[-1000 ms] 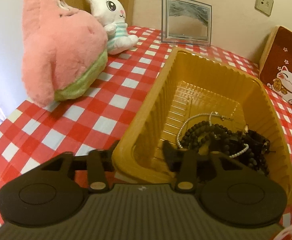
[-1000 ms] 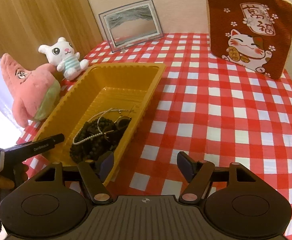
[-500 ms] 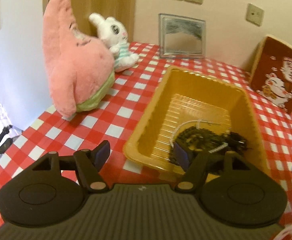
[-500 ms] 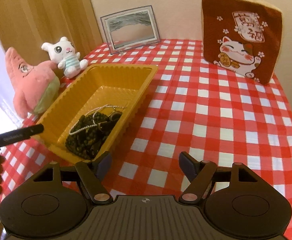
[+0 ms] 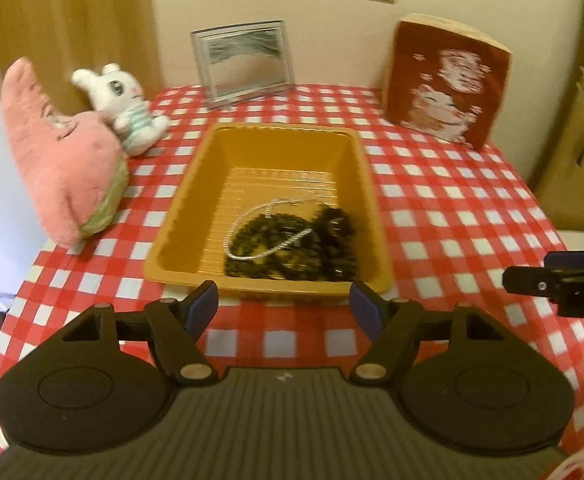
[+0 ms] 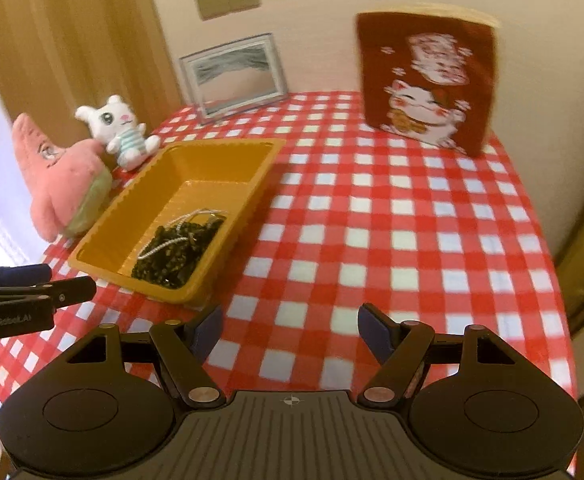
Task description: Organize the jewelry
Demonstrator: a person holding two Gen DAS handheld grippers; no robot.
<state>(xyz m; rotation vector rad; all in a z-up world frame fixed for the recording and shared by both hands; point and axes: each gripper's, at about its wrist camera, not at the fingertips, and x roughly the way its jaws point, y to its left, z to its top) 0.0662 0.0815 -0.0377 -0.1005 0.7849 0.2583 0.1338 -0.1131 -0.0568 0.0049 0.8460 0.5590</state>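
red-checked tablecloth (image 5: 443, 208) under yellow tray (image 5: 180, 216)

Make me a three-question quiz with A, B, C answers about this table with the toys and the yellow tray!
1. Where is the jewelry?
A) in the tray
B) on the cloth
C) on the bunny

2. How many plush toys are beside the tray?
A) one
B) two
C) four

3. How are the left gripper fingers?
A) shut on beads
B) shut, empty
C) open, empty

Answers: 1 A, beads pile at the tray's near end. 2 B, bunny and pink star. 3 C, fingers wide apart, holding nothing.
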